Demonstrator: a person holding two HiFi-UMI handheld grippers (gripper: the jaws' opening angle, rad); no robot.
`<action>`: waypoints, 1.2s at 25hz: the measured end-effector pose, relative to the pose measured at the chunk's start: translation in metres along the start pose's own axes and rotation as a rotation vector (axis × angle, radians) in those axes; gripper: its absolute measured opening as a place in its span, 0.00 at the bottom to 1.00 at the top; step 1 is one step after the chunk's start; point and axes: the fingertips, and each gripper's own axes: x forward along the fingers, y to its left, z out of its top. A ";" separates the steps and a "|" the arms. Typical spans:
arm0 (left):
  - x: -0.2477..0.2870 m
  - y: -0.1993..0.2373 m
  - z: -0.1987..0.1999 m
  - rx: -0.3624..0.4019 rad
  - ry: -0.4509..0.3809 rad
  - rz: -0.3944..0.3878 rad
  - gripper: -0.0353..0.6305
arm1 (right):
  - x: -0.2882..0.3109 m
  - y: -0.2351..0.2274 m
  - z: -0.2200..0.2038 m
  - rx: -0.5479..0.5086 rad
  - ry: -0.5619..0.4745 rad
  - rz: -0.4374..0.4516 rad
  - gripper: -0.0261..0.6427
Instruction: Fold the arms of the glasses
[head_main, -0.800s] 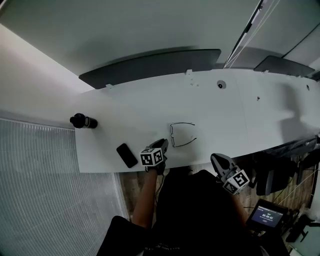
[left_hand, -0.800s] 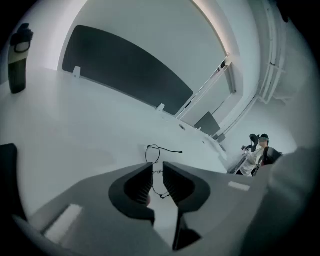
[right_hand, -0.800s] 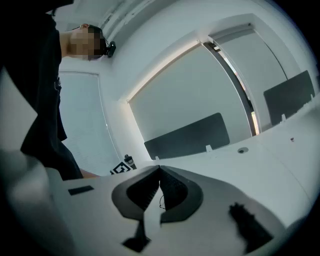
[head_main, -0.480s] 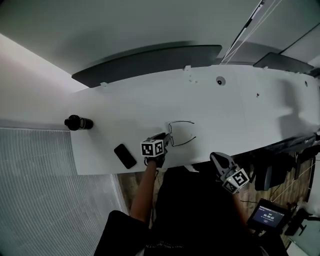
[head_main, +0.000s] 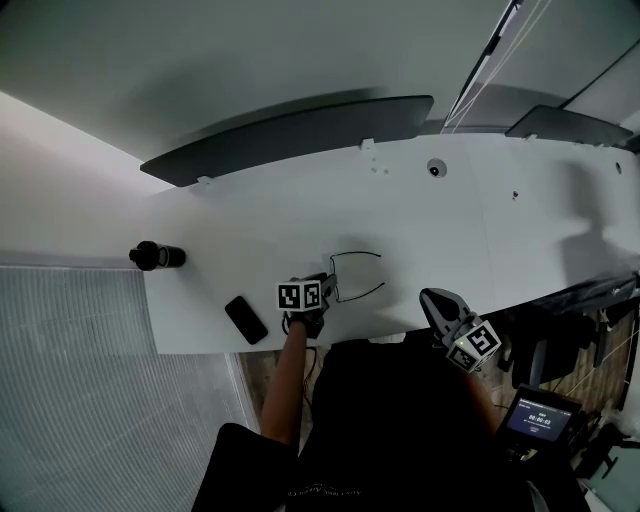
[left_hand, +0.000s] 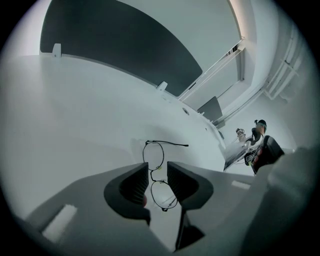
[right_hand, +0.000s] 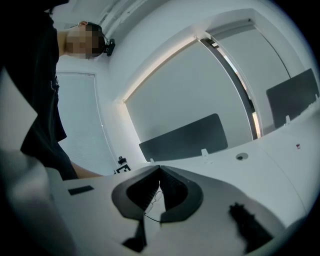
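Glasses (head_main: 355, 277) lay on the white bench (head_main: 450, 230), near its front edge and about mid-width, with both arms swung out from the front. The lenses faced my left side and the arms ran off toward my right. My left tongs (head_main: 325, 288) were down at the lens end of the frame. In the left gripper view their jaws stood a narrow way apart with the bridge and the inner rims of both lenses showing in the gap. I could not tell whether either pad touched the wire. Far arm (left_hand: 167, 143) seen open, running off from the upper lens. My right tongs (head_main: 432, 298) were held over the near edge of the bench, well clear of the glasses. In the right gripper view their jaw tips met with nothing clamped, and the glasses showed small on the bench beyond them. Also on the bench, to my left: a dark phone (head_main: 245, 319) lying flat near the front edge, and farther left a dark bottle (head_main: 157, 256) on its side. Dark divider panel (head_main: 290, 135) ran along the far edge.
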 end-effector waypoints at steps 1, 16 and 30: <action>0.001 0.001 -0.001 -0.007 0.004 0.006 0.24 | 0.001 -0.002 0.001 0.004 0.001 0.009 0.05; 0.004 -0.004 -0.016 0.125 0.156 0.112 0.18 | 0.004 -0.002 -0.021 0.043 0.006 0.024 0.05; 0.012 -0.008 -0.002 0.128 0.192 0.137 0.18 | 0.002 -0.001 -0.029 0.100 -0.015 -0.007 0.05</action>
